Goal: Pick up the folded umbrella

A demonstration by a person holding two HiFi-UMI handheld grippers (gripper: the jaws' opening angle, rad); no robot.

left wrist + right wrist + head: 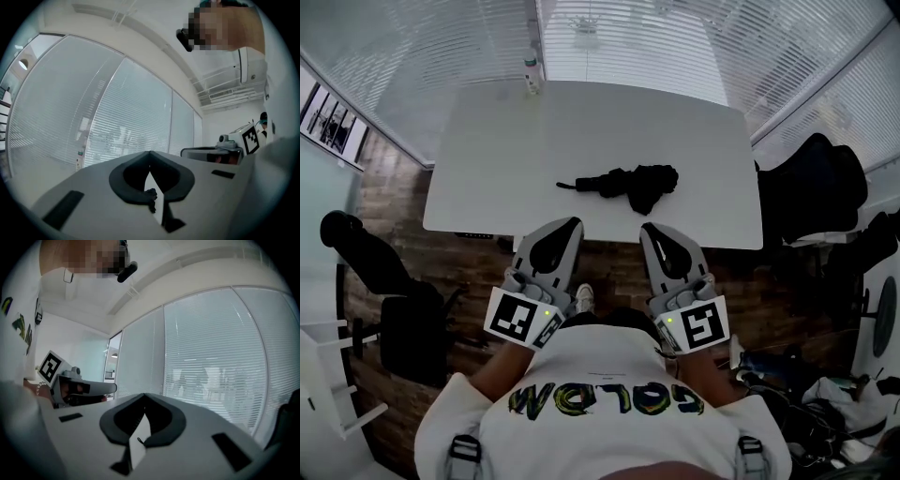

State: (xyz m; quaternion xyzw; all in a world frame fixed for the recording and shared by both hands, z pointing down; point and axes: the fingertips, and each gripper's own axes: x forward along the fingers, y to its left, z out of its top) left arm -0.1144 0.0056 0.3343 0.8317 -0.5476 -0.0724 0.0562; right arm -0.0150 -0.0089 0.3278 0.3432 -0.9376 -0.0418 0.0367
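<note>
Jaws together, empty, on left gripper (570,225) and right gripper (649,230) (folded umbrella (623,183) on table (487,178) ahead)

The head camera looks steeply down from above the person onto the white table (487,169). The cameras on the left gripper (572,225) and right gripper (649,230) sit low, close behind their jaws. They look level toward the far window blinds (131,108). All three views share the blinds.
</note>
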